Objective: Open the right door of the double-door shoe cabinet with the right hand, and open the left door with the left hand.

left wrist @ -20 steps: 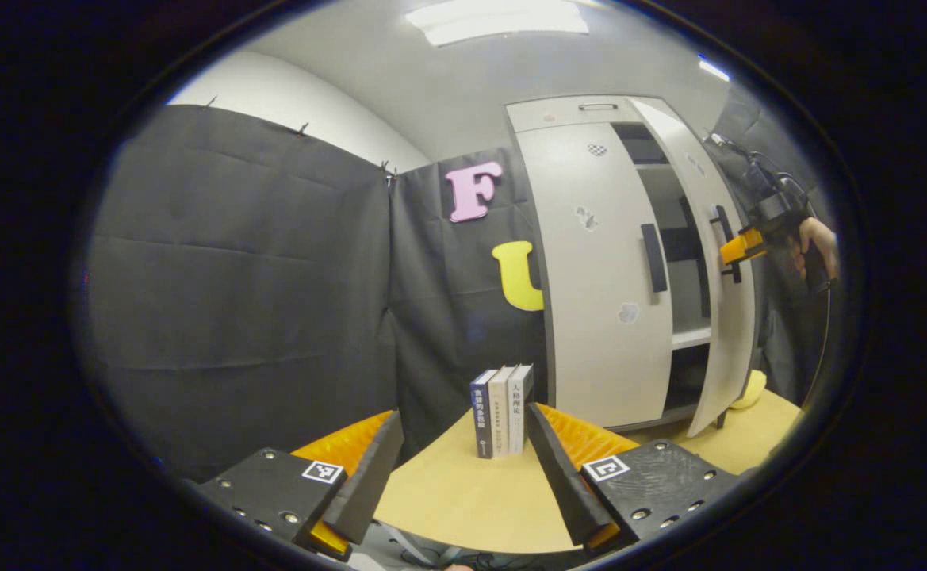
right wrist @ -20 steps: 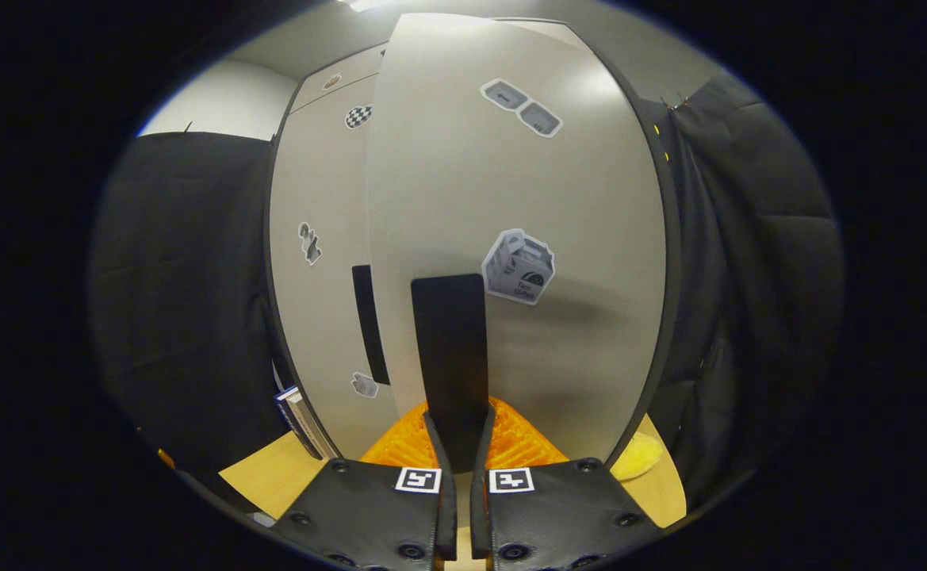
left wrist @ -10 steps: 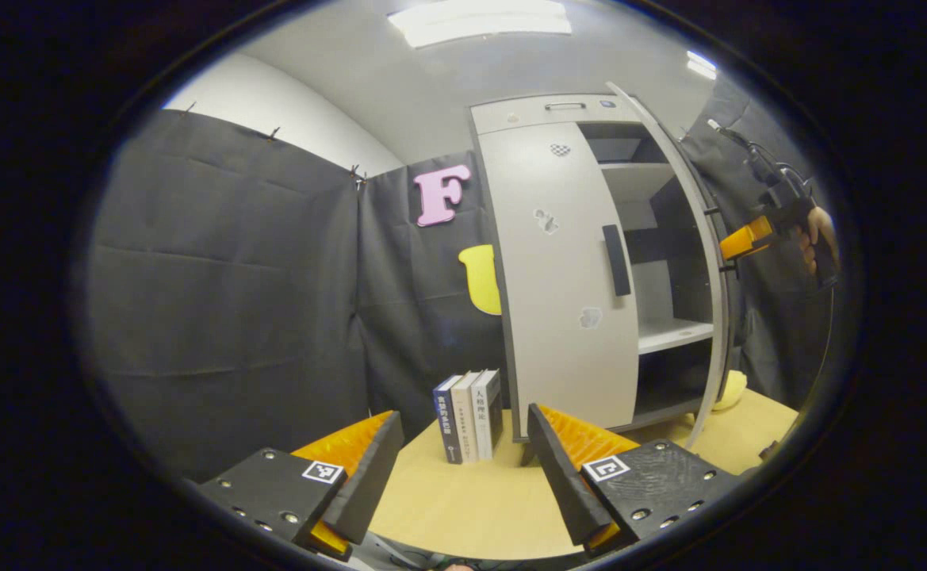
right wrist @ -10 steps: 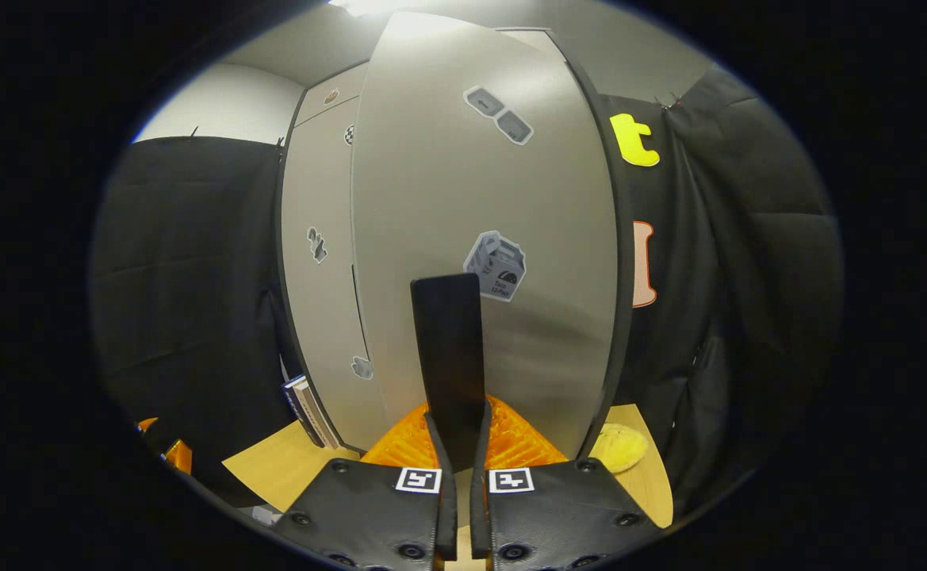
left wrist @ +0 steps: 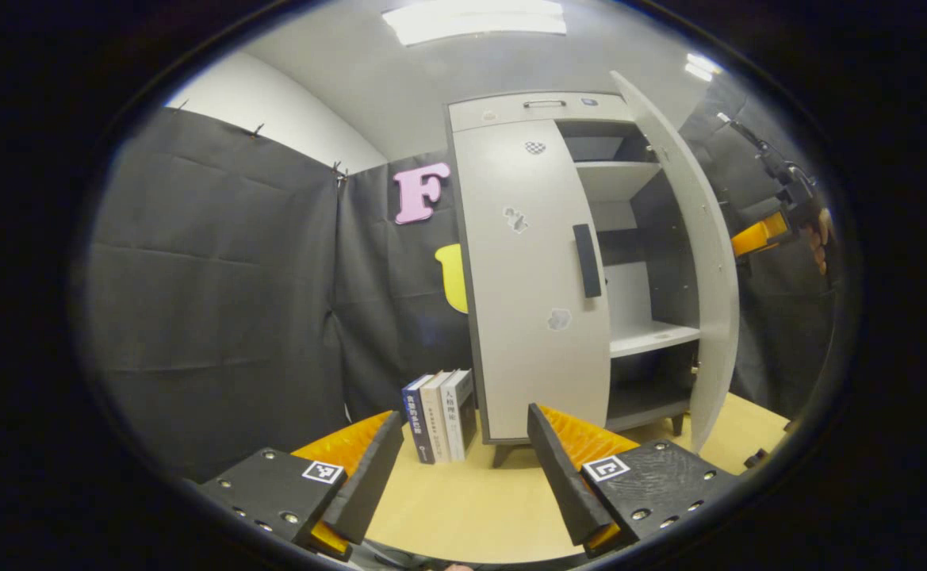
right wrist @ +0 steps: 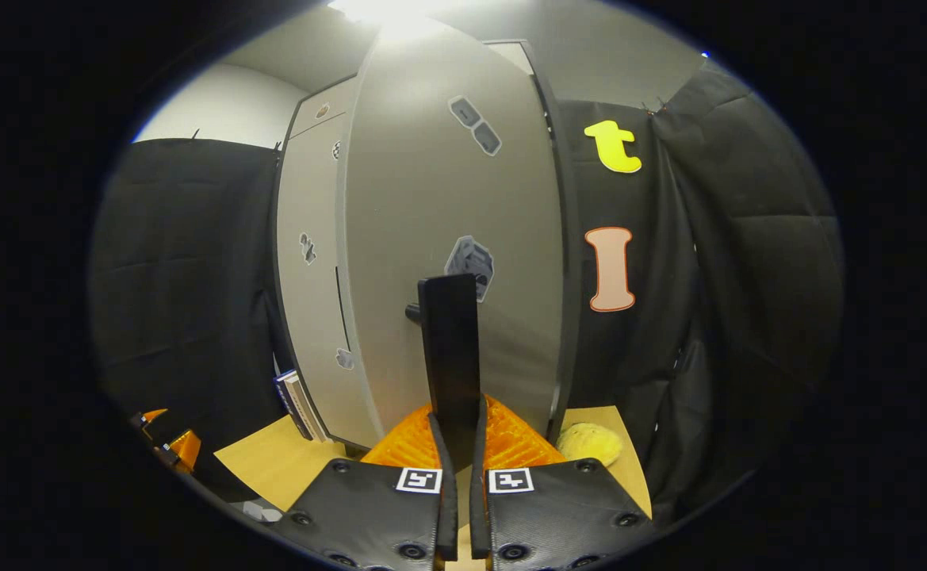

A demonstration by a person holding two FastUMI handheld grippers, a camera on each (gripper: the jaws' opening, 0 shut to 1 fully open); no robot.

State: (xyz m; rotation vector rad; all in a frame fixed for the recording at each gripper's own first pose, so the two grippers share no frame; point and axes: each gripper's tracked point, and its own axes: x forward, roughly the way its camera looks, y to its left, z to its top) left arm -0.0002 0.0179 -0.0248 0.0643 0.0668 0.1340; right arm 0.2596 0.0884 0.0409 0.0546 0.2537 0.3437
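The shoe cabinet (left wrist: 511, 111) stands upright on a wooden tabletop. Its right door (left wrist: 693, 262) is swung wide open, exposing pale shelves (left wrist: 649, 339). The left door (left wrist: 530, 277) is closed, carrying a vertical black handle (left wrist: 587, 260) and small stickers.

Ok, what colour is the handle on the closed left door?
Black handle, clearest in the left gripper view.

One shoe cabinet (left wrist: 534, 270), two doors, two handles; three books (left wrist: 441, 414); one yellow sponge (right wrist: 590, 444).
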